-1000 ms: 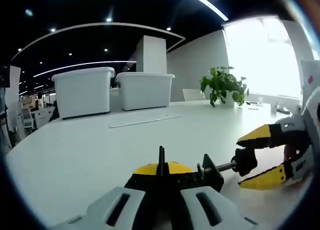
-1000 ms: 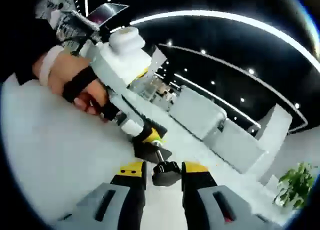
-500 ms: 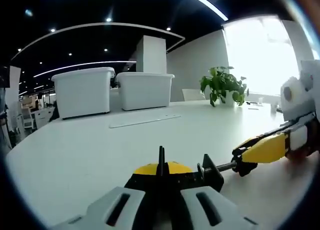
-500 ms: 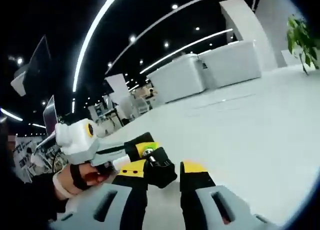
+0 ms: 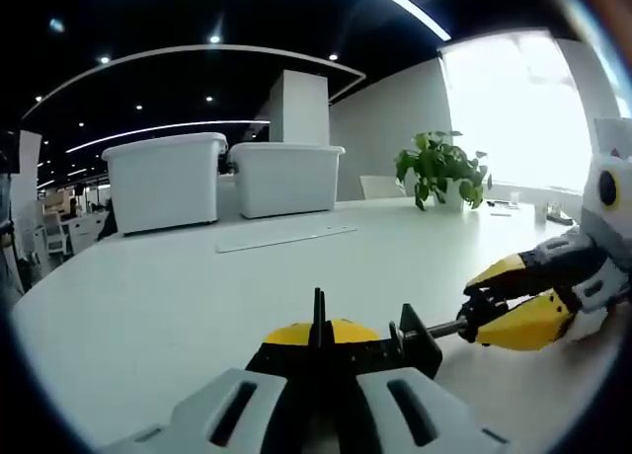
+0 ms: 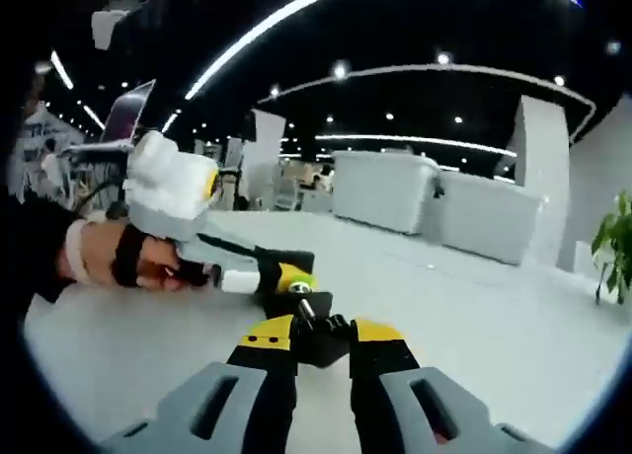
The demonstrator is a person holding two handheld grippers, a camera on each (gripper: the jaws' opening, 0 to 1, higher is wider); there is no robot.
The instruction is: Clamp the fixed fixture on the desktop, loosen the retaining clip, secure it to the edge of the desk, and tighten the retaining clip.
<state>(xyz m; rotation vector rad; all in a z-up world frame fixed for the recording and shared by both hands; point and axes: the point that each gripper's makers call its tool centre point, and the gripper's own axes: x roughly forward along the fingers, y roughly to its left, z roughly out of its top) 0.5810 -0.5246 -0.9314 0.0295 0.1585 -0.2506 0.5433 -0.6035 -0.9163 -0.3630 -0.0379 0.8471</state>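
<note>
In the left gripper view we see our left gripper (image 5: 318,370) with its jaws closed tight on the black body of the fixture (image 5: 346,347), a clamp with a yellow disc behind it, sitting low on the white worktop (image 5: 168,286) near the bottom of the picture. A threaded rod runs out of the fixture to the right and ends in a black knob, the retaining clip (image 5: 481,316). Our right gripper (image 5: 513,301) comes in from the right edge, and its yellow-tipped jaws are pinched onto that knob, one above and one below. Further back on the worktop we find two white storage bins (image 5: 222,180) side by side, a long flat white strip (image 5: 286,238) lying in front of them, and a potted plant (image 5: 442,168) near the bright window. In the right gripper view we look along our right gripper (image 6: 308,340), whose jaws are narrow and grip the black retaining clip (image 6: 318,336) between their yellow tips. Beyond the knob the short rod leads to the fixture (image 6: 286,273), with its yellow part showing. The left gripper (image 6: 259,276) holds it from the left side, and a hand (image 6: 133,266) with a strap across it is wrapped round that gripper's handle, resting just above the worktop (image 6: 474,336).
</note>
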